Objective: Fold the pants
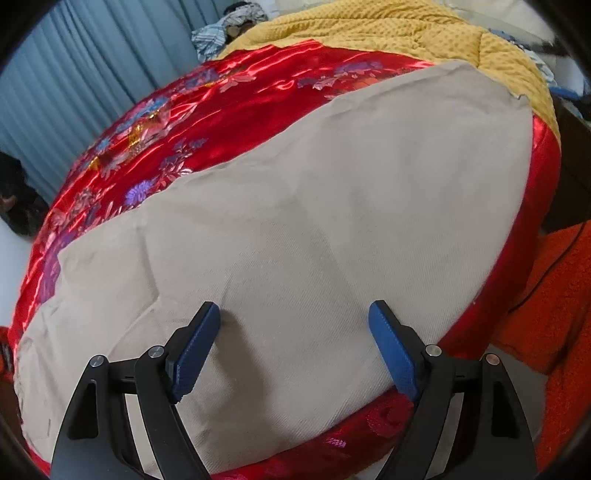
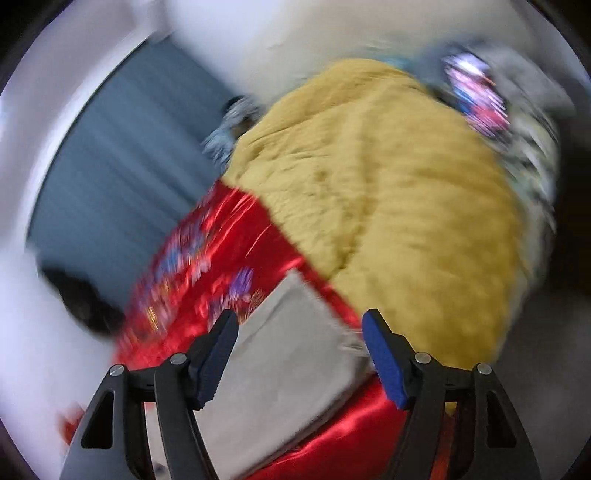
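Observation:
The beige pants [image 1: 314, 229] lie flat on a red satin bedspread [image 1: 207, 110], stretching from near left to far right in the left wrist view. My left gripper [image 1: 293, 312] is open and empty, hovering just above the near part of the pants. In the blurred right wrist view the far end of the pants [image 2: 288, 354] shows below my right gripper [image 2: 299, 321], which is open and empty above it.
A mustard-yellow blanket [image 1: 388, 33] covers the far part of the bed, also in the right wrist view [image 2: 388, 206]. Blue-grey curtains [image 1: 74, 74] hang at the left. An orange cloth [image 1: 546, 302] lies off the bed's right edge. Patterned bedding [image 2: 480, 99] sits at the far end.

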`<move>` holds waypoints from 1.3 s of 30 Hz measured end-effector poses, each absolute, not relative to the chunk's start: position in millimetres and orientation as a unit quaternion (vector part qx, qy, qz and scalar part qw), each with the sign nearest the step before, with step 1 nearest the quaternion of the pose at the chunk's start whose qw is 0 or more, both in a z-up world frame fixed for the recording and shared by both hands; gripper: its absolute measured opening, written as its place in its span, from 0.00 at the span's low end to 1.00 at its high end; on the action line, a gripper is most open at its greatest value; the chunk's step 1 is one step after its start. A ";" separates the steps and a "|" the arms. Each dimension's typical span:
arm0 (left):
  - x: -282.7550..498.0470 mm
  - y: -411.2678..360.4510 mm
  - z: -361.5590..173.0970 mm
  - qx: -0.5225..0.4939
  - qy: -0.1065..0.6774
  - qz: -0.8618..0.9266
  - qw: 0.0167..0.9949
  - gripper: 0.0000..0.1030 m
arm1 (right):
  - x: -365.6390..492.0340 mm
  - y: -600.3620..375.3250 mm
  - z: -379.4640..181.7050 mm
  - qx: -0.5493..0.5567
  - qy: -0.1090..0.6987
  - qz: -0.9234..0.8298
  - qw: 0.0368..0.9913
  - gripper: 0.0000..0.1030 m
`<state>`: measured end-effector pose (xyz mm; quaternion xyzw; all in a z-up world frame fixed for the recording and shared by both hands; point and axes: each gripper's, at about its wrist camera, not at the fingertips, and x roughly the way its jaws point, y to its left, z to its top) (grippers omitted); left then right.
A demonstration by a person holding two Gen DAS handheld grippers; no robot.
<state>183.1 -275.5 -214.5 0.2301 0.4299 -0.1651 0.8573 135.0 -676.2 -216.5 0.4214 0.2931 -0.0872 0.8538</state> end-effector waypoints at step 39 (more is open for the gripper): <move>140.1 60.8 -120.5 -0.129 0.389 0.062 0.910 0.87 | 182.7 -329.6 -38.3 0.175 0.272 0.300 0.898 0.08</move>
